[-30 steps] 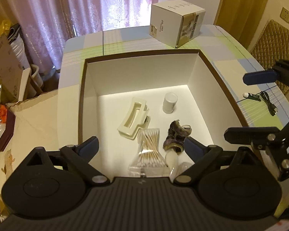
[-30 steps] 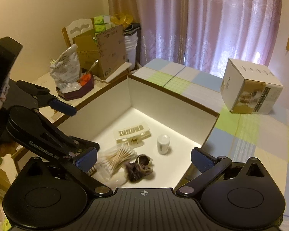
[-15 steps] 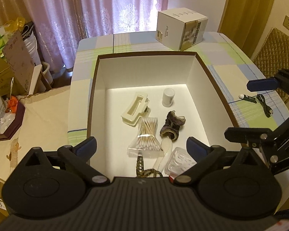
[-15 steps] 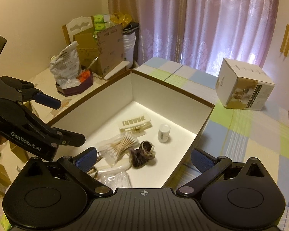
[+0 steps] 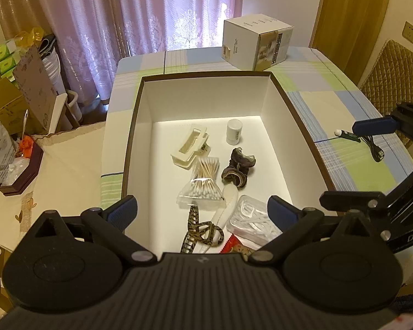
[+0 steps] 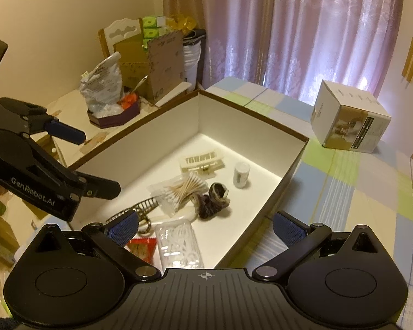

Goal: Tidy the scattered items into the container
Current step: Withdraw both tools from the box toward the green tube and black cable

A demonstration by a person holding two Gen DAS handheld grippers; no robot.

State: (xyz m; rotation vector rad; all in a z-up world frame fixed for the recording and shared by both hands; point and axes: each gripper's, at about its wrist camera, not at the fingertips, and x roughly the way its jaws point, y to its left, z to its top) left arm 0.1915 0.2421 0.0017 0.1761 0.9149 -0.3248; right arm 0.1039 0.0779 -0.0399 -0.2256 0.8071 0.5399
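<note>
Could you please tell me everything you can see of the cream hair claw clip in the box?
The cream hair claw clip lies on its side on the white floor of the open box, towards the far end. It looks like glossy plastic, rectangular, with a long slot and a row of teeth seen from the right wrist. The bag of cotton swabs lies against its near end. Neither tongs touch it.

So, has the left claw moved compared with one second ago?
Yes. The left claw has pulled back from the white box; more of the box floor nearest the camera shows.

L gripper (image 5: 202, 209) fingers apart, empty, above box (image 5: 206, 97) w/ cotton swabs (image 5: 202, 183), hair clip (image 5: 190, 148)
</note>
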